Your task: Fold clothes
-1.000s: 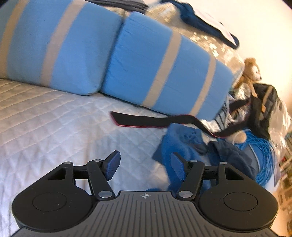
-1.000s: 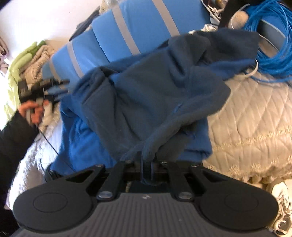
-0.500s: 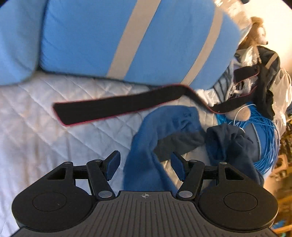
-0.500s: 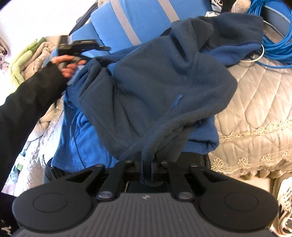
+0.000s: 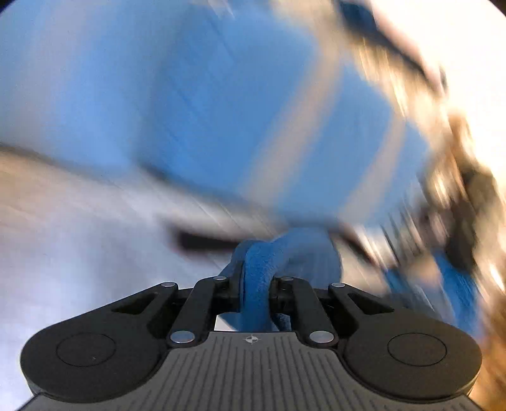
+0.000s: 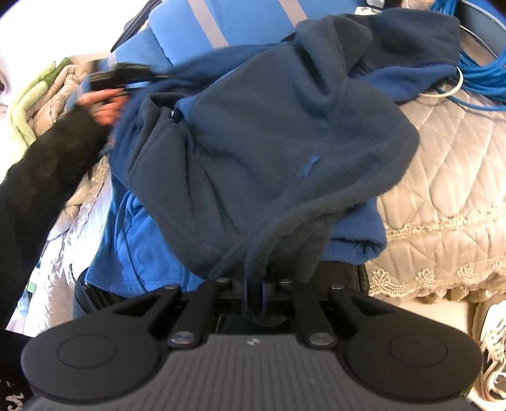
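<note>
Left tool (image 5: 255, 284) clamped on bright blue fold of fleece jacket (image 6: 268, 136); view heavily blurred. Right tool (image 6: 254, 289) clamped on dark navy edge of jacket. Jacket draped over bed (image 6: 449, 177), just in front of striped blue pillow (image 6: 240, 22). Blue cable coil (image 6: 480, 69) right of jacket, touching.

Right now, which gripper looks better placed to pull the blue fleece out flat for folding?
Probably the left gripper: it is shut on a bright-blue edge of the fleece at the far side. The right gripper is shut on the dark near hem and can anchor.
</note>
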`<state>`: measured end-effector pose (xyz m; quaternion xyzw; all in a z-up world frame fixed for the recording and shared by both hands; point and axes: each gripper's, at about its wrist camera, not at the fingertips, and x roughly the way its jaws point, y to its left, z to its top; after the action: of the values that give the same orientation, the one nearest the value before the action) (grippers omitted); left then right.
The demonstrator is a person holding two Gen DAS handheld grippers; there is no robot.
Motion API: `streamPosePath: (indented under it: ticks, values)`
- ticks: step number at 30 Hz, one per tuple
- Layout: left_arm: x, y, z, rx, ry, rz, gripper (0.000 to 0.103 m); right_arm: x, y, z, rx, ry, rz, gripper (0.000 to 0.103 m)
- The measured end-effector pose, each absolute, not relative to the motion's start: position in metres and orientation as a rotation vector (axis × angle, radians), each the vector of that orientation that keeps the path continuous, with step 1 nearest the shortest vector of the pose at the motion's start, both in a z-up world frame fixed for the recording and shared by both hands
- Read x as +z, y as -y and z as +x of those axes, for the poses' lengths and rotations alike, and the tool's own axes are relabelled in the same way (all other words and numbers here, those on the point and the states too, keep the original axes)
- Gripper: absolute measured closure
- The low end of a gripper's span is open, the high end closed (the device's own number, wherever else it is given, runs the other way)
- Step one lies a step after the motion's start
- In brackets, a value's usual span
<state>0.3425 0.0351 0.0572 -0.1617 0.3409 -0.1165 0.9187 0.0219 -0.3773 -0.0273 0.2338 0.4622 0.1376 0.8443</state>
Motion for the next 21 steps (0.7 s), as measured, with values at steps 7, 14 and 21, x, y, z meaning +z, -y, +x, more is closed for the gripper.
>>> streamPosePath:
  ticks: [7, 14, 21]
  values:
    - [0.06, -0.178, 0.231, 0.219, -0.742, -0.334, 0.068, -0.007, 0.355, 0.033, 0.394, -0.929, 0.441, 0.094]
    - [0.053, -0.207, 0.195, 0.129, -0.782, -0.32, 0.036, -0.002, 0.339, 0.031, 0.392, -0.934, 0.384, 0.094]
    - [0.038, -0.188, 0.215, 0.058, -0.771, -0.215, 0.033, 0.002, 0.332, 0.029, 0.359, -0.934, 0.367, 0.094]
